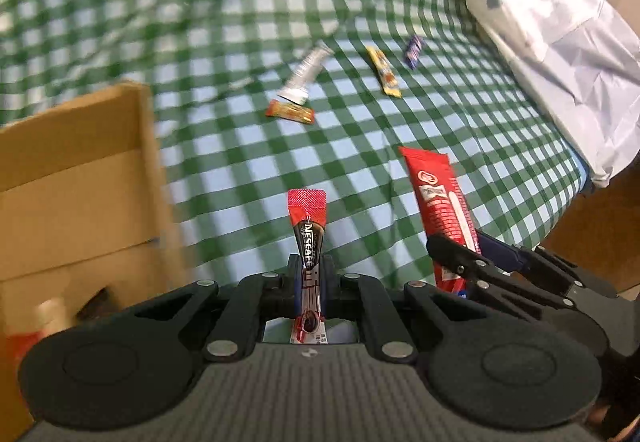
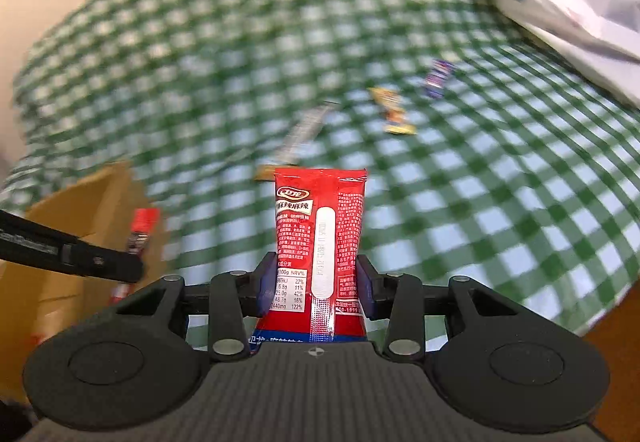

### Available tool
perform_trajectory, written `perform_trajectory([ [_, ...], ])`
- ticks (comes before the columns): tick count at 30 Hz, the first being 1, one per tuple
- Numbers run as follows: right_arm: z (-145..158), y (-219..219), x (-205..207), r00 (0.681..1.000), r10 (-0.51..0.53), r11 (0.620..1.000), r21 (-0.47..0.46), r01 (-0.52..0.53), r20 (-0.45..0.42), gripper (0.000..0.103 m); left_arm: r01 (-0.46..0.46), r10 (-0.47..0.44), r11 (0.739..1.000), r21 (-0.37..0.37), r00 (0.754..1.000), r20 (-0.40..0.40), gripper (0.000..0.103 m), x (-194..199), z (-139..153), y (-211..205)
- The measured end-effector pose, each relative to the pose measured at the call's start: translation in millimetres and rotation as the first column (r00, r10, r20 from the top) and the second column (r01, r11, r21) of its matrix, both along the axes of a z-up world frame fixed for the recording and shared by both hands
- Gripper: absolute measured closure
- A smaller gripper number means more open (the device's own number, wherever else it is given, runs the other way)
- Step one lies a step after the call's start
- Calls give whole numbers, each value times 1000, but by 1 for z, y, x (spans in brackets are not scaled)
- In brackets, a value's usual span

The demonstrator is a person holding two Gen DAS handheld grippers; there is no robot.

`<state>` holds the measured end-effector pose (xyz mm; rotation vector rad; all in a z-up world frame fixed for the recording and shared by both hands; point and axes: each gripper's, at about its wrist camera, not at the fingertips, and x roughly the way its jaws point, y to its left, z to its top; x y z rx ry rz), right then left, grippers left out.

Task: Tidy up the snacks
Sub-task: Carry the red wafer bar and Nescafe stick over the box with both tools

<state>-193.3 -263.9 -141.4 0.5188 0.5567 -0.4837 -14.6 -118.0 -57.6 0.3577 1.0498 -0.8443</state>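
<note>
My left gripper is shut on a slim red-and-black Nescafe stick, held up above the green checked cloth. My right gripper is shut on a wider red snack packet with white print. In the left wrist view that red packet stands to the right, pinched by the right gripper. In the right wrist view the Nescafe stick shows at the left, over the cardboard box. On the cloth lie a silver stick, an orange bar, a yellow bar and a purple bar.
An open cardboard box stands at the left with some items blurred inside. A crumpled white plastic bag lies along the right side of the cloth. The green checked cloth ends at the lower right over a brown floor.
</note>
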Motion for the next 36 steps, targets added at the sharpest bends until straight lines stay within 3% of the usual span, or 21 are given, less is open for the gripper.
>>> perform_trajectory([
  [8,61,107,-9,976,210,978,-31,-208,51,61,-148,150,989,-23,986,77,94,-28,37,128],
  [17,79,209,-18,923,386,921,-56,-384,11,61,-281,283,959,-32,952,118,94,-67,41,234],
  [26,101,255,-31,903,430,889,-172,-425,-9,61,-300,313,948,-107,939,141,94,-87,54,272],
  [36,109,273,-42,902,431,877,-223,-425,-28,61,-316,330,942,-116,935,128,94,-93,54,286],
])
